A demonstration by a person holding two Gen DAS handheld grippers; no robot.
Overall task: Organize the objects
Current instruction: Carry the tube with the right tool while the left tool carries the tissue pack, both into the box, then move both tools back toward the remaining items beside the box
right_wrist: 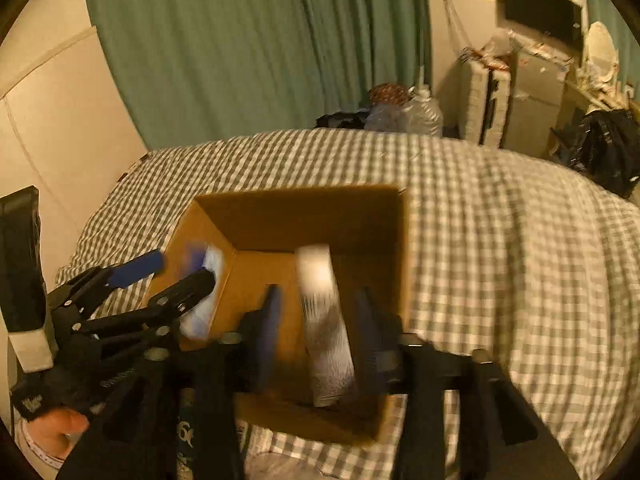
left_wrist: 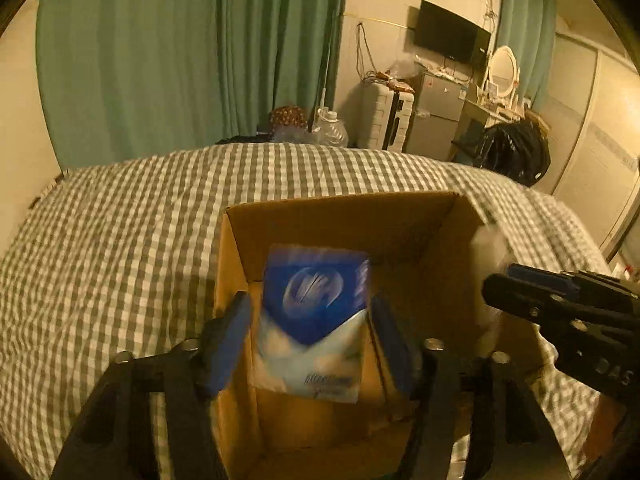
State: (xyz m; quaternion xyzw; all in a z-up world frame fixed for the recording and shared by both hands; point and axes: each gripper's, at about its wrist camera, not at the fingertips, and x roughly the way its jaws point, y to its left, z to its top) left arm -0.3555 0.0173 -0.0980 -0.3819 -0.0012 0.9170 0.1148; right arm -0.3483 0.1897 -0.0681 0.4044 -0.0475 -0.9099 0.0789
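- Checked bed cover (left_wrist: 120, 240), green curtain behind; it carries the open cardboard box (left_wrist: 340, 224).
- Left gripper (left_wrist: 310, 332): jaws spread, flanking the blue-and-white soft pack (left_wrist: 316, 320) above the box; contact cannot be told through blur. Judged light, squashy, slippery film; take it across the flat faces.
- Right gripper (right_wrist: 316, 320): spread beside a pale cylinder (right_wrist: 324, 320), blurred, identity unclear, probably light.
- Box floor largely hidden.

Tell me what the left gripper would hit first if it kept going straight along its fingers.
The blue and white packet sits between the left gripper fingers, so it goes ahead of them. Beyond it the line runs down into the cardboard box, probably meeting the floor or far wall first; blur leaves depth unclear.
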